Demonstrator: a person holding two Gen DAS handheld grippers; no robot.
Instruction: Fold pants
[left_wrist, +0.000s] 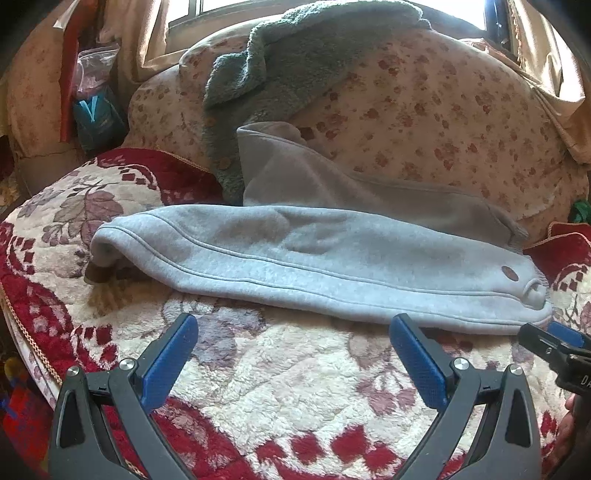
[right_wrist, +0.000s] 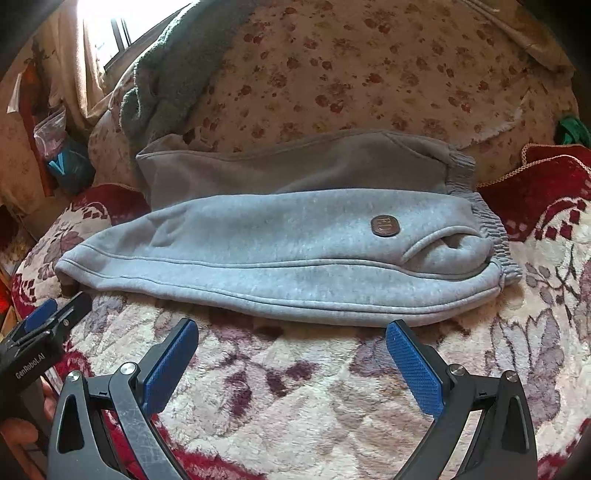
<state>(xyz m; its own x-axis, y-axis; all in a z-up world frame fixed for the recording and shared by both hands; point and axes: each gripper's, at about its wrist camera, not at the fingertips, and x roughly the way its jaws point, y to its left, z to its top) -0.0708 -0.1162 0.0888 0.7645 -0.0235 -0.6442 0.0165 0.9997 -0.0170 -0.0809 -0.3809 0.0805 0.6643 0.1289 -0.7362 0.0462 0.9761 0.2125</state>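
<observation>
The left gripper (left_wrist: 293, 360) has its jaws spread wide, the two blue-padded fingers (left_wrist: 168, 363) angled outward from black scissor-like arms with silver pivot screws, and nothing sits between them. The right gripper (right_wrist: 291, 363) is parted just as widely and is likewise empty, its blue pads (right_wrist: 415, 367) textured with a fine grid. Both point forward and slightly down, side by side. In the left wrist view the right gripper's tip juts in at the right edge; in the right wrist view the left gripper's tip enters at the left, with part of a hand (right_wrist: 20, 430) below it.
</observation>
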